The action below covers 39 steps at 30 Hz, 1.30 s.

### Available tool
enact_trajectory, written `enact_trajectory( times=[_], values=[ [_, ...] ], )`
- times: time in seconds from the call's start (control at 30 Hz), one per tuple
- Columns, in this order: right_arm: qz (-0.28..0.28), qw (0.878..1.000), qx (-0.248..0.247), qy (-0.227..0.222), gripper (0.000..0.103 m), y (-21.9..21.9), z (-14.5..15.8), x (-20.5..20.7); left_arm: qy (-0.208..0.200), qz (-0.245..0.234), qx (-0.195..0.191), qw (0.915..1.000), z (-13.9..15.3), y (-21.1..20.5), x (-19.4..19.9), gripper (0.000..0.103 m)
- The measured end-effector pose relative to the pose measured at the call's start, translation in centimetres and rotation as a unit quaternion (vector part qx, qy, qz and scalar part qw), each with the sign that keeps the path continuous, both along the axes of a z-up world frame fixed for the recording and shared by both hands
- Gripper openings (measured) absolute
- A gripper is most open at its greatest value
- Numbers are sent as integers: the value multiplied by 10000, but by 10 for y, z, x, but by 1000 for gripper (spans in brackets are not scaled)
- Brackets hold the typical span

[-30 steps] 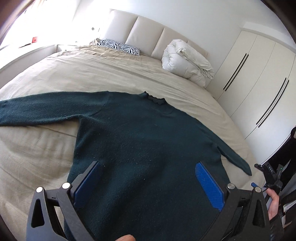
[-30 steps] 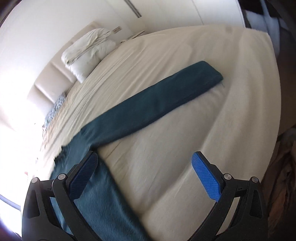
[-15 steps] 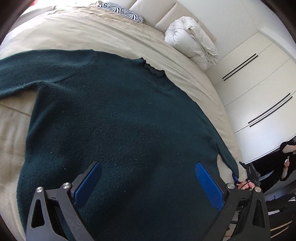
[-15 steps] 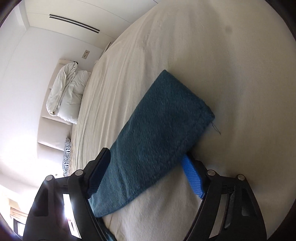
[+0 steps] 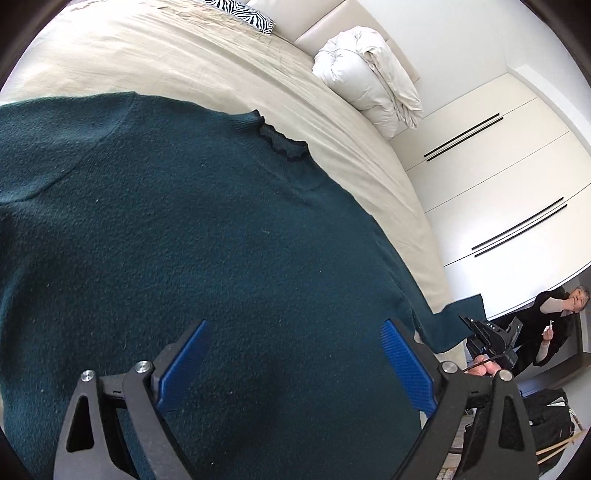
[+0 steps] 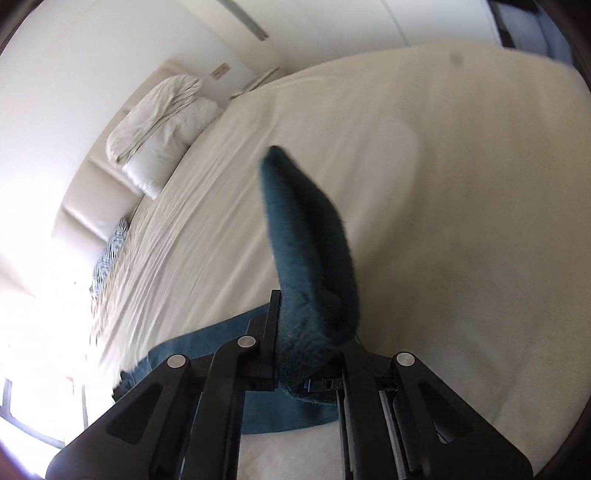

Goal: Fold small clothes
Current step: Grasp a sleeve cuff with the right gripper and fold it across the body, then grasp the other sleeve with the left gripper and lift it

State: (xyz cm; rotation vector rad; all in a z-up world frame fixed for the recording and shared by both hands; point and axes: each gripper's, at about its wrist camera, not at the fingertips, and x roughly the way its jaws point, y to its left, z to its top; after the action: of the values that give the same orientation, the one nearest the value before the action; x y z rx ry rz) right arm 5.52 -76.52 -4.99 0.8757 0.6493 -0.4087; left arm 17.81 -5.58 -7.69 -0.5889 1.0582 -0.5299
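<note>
I'm working in a bedroom, over a wide bed (image 5: 122, 55) dressed in a beige sheet, with a rolled white duvet (image 5: 369, 77) and a zebra-print pillow (image 5: 247, 14) up by the padded headboard and white wardrobe doors (image 5: 491, 177) along the side; another person (image 5: 554, 321) stands off past the corner of the bed. The dark green sweater (image 5: 207, 236) lies flat on the sheet, collar toward the headboard, its body filling most of my left view. I judge this to be the first fold, the sleeve being brought in over the body. My right gripper (image 6: 312, 363) has its jaws closed tight on the cuff end of the right sleeve (image 6: 310, 236), and the cloth stands up from the jaws, raised off the sheet, while the remaining length of sleeve trails back toward the sweater below. My left gripper (image 5: 295, 365) hangs over the lower part of the sweater's body with its blue pads (image 5: 406, 365) spread wide; it grips nothing, and I cannot tell whether it touches the knit. The next move, as I read it, calls for carrying the cuff across onto the chest and laying it flat, with the fold line at the shoulder seam. The left tool may need to press the body down so the knit does not drag along, since a soft sweater on a loose sheet will likely slide or bunch.
</note>
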Motion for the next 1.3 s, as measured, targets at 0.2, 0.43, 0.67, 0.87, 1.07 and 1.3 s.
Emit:
enact_trajectory(
  times=[0.2,0.43,0.67,0.87,1.07,1.3],
  values=[
    [2020,9639,-1729,150,7,160,62,106,165,-11,-557,9983,-2,8,9,95],
    [3516,9075,-2285,259,7,345,46,159,325,-93,-1040,9940,-11,19,13,95],
    [3931,8997,-1791,627,10,428,-13,143,530,-290,-1210,9908,-21,5,27,95],
    [3929,9094,-1333,303,33,430,-18,90,777,-254,-1297,9882,-29,-8,35,95],
    [3648,9236,-1173,107,69,398,-16,41,859,-339,-1255,9878,-32,-22,43,95],
    [3226,9465,-62,-48,69,352,-38,0,833,-623,-453,9935,-29,-49,55,13]
  ],
)
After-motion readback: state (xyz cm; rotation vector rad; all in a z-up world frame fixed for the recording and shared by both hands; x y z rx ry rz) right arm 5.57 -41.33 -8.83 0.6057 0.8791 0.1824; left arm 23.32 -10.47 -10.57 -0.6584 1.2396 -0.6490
